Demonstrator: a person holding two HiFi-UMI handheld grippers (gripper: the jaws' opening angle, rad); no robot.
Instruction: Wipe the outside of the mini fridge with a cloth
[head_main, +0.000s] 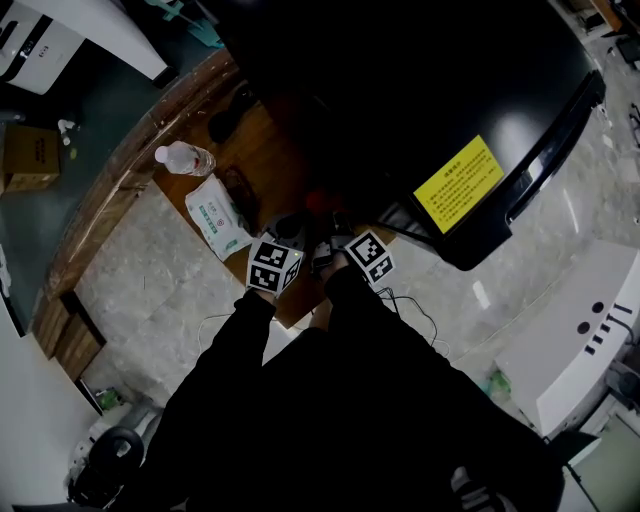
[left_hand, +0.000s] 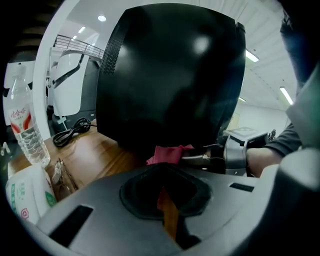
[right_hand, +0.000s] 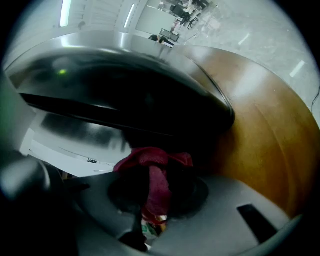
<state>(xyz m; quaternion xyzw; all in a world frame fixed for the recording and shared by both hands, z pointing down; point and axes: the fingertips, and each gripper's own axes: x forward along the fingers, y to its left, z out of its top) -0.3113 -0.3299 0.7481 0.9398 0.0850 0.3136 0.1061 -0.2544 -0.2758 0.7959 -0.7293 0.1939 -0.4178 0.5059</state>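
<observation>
- L gripper (left_hand: 165, 194): fingers together, nothing btwn them. Sits low over the table (right_hand: 265, 135), pointed at the fridge (head_main: 400, 90).
- R gripper (right_hand: 152, 202): fingers clamped on the red cloth (right_hand: 150, 161); the cloth bunches out past the tips.
- Cloth is at the fridge's lower edge, just above the tabletop. Can't tell if it touches the fridge.
- Fridge: black, glossy, w/ a yellow label on the face seen in head view. It stands on the wooden table and fills most of both gripper views.
- L gripper view shows the R gripper off to the right, w/ the cloth at its tips, close beside the L gripper.
- Head view: both marker cubes side by side, near the table edge, dark sleeves behind them.
- Left of the grippers on the table: bottle (head_main: 184, 158) and a wipes pack (head_main: 218, 216), near each other.
- Black cable (left_hand: 72, 131) lies on the table left of the fridge.
</observation>
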